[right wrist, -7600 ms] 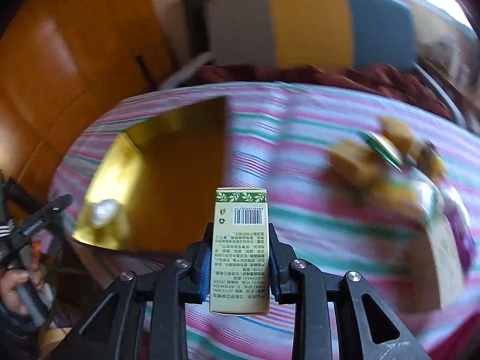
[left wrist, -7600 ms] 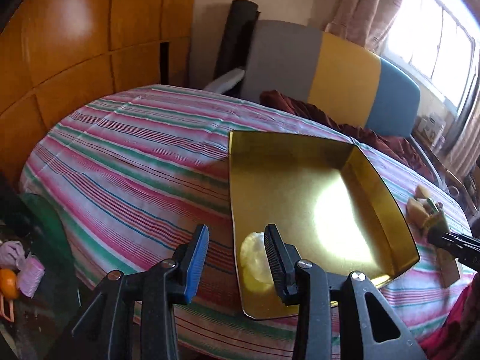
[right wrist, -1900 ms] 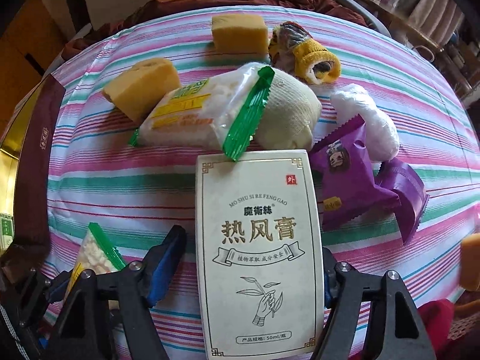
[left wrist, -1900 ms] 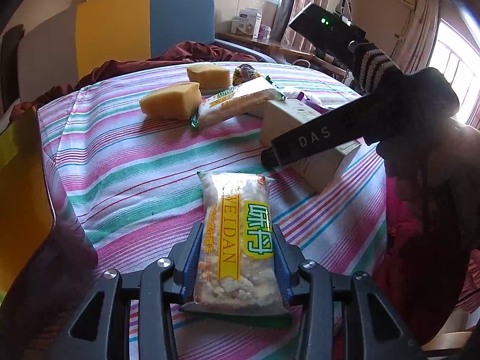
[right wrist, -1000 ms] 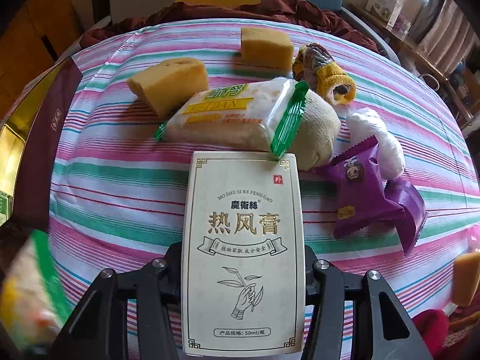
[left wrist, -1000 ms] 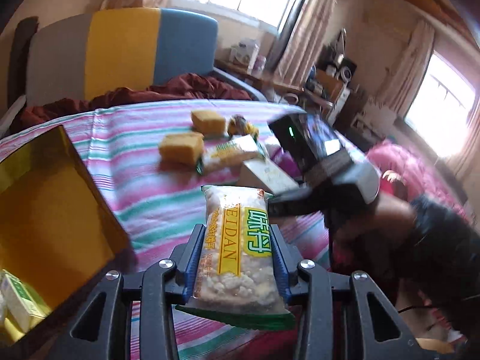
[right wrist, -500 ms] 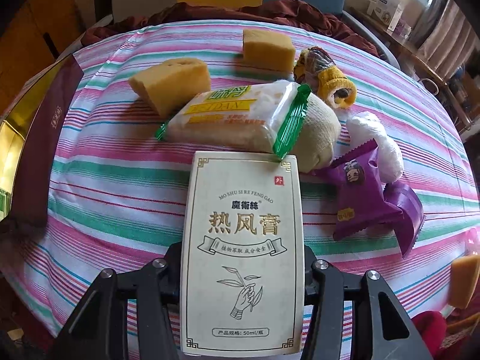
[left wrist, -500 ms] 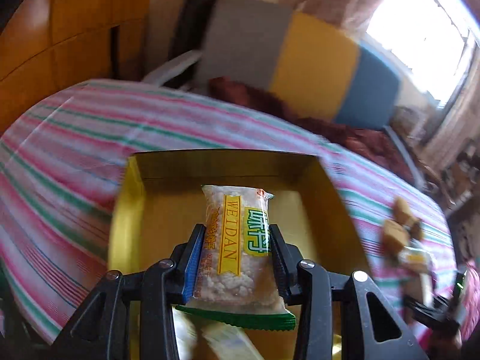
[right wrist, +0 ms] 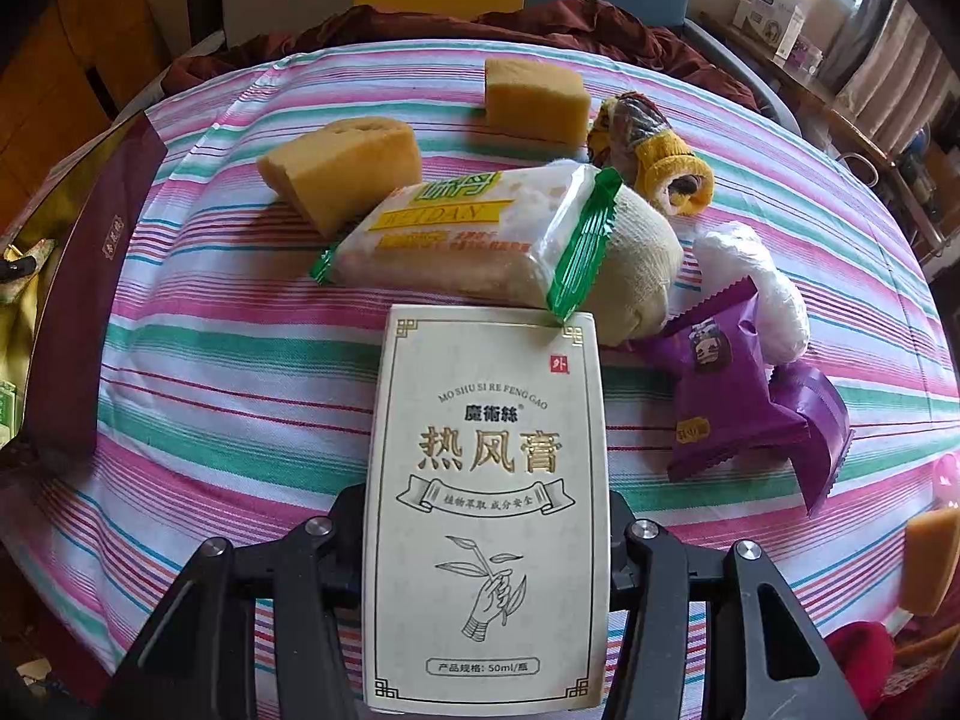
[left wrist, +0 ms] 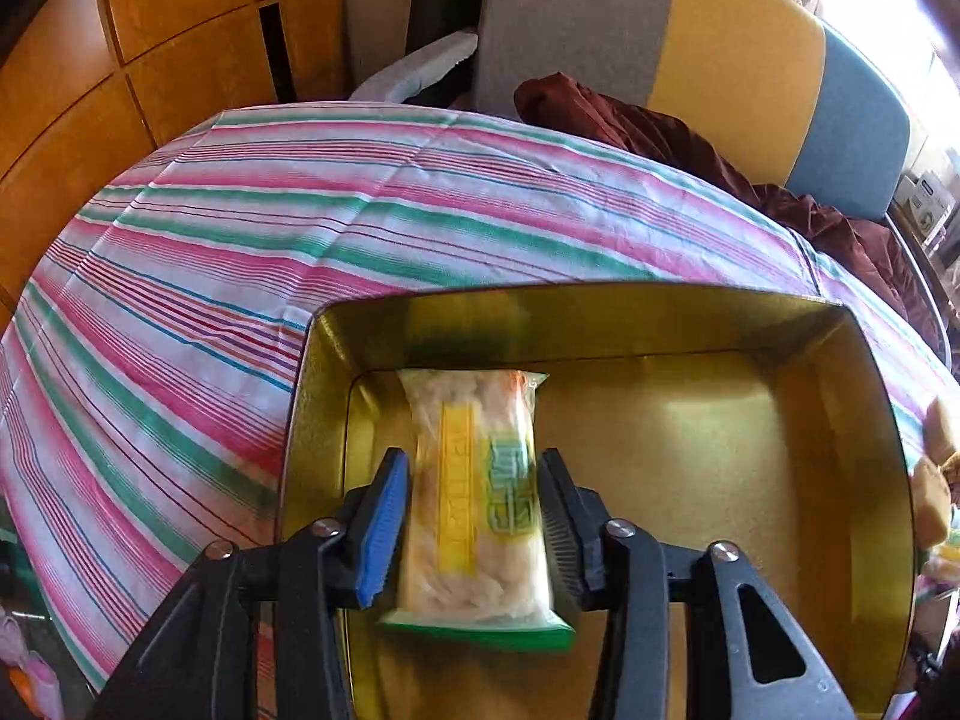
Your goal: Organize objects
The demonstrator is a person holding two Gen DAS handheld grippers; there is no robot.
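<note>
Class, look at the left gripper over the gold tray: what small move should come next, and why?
Probably draw the left gripper back, clear of the gold tray. The snack packet looks blurred between parted fingers, seemingly released over the tray. The right gripper, holding the white box, could follow.

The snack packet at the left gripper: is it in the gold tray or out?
In: the snack packet, blurred, is inside the gold tray walls, between the parted left gripper fingers.

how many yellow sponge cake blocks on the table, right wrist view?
3: one left of the snack packet, one far centre, one cut off at the right edge. Others may be hidden.
</note>
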